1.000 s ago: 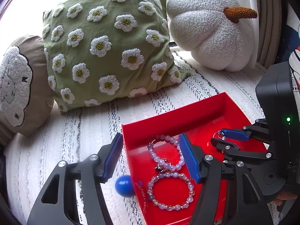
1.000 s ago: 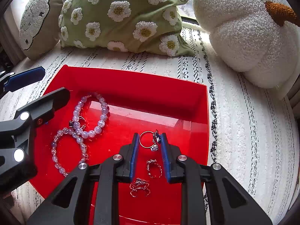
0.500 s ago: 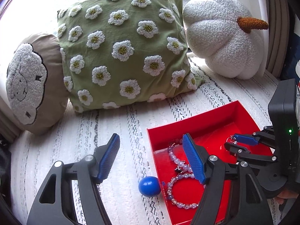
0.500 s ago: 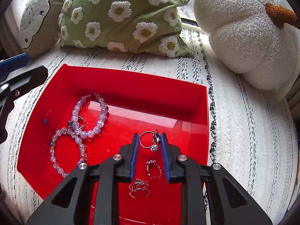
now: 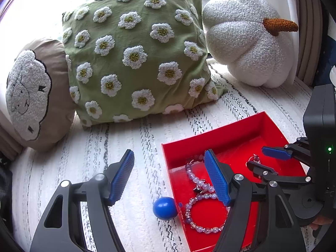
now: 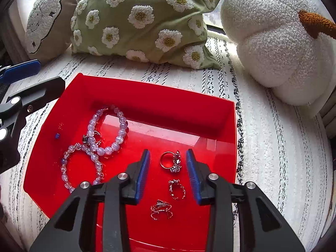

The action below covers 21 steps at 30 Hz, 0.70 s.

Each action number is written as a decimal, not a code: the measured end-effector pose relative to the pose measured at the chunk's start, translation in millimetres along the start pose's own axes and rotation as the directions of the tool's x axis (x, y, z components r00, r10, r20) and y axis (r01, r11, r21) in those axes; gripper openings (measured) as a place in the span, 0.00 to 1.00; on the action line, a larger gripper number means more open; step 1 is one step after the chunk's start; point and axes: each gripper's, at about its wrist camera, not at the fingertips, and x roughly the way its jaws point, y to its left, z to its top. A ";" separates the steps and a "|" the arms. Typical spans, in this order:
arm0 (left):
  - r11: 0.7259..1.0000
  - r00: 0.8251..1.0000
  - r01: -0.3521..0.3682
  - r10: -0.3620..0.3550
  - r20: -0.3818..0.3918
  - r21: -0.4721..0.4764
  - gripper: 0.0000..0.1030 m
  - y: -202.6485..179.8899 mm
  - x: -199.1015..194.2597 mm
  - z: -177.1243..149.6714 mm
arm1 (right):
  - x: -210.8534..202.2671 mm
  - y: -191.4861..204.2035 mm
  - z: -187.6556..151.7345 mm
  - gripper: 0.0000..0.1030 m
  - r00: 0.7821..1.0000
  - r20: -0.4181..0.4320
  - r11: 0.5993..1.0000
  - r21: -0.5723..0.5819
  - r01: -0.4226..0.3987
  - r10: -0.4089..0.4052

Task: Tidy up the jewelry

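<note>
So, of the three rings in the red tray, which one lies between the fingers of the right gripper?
The plain round ring with a stone cluster, farthest from the camera. The right gripper is open around it; the two twisted rings lie nearer the camera.

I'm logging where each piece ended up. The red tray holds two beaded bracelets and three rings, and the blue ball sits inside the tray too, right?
Not quite: the blue ball lies outside the red tray, on the striped cloth against its wall, as the left wrist view shows. The two beaded bracelets and three rings are in the tray.
</note>
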 end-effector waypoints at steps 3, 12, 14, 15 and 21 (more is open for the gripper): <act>1.000 1.000 0.004 -0.004 0.003 -0.018 0.63 5.2 -4.1 -0.3 | -8.6 -2.8 -2.0 0.37 1.000 0.015 1.000 0.012 0.009 -0.009; 0.994 0.999 -0.010 0.015 0.040 -0.109 0.82 22.2 -47.4 -16.6 | -53.8 -1.9 -19.5 0.76 0.993 0.107 0.998 0.024 0.056 -0.058; 0.993 0.999 -0.015 0.021 0.049 -0.121 0.82 21.2 -59.6 -24.2 | -66.1 0.8 -25.7 0.82 0.989 0.130 0.998 0.023 0.065 -0.067; 0.992 0.998 -0.016 0.022 0.053 -0.124 0.83 20.2 -65.2 -28.1 | -71.8 2.4 -29.6 0.84 0.987 0.141 0.997 0.021 0.068 -0.071; 0.993 0.997 -0.007 0.016 0.078 -0.114 0.85 4.5 -92.3 -51.6 | -96.5 10.6 -56.0 0.90 0.980 0.181 0.997 0.020 0.080 -0.083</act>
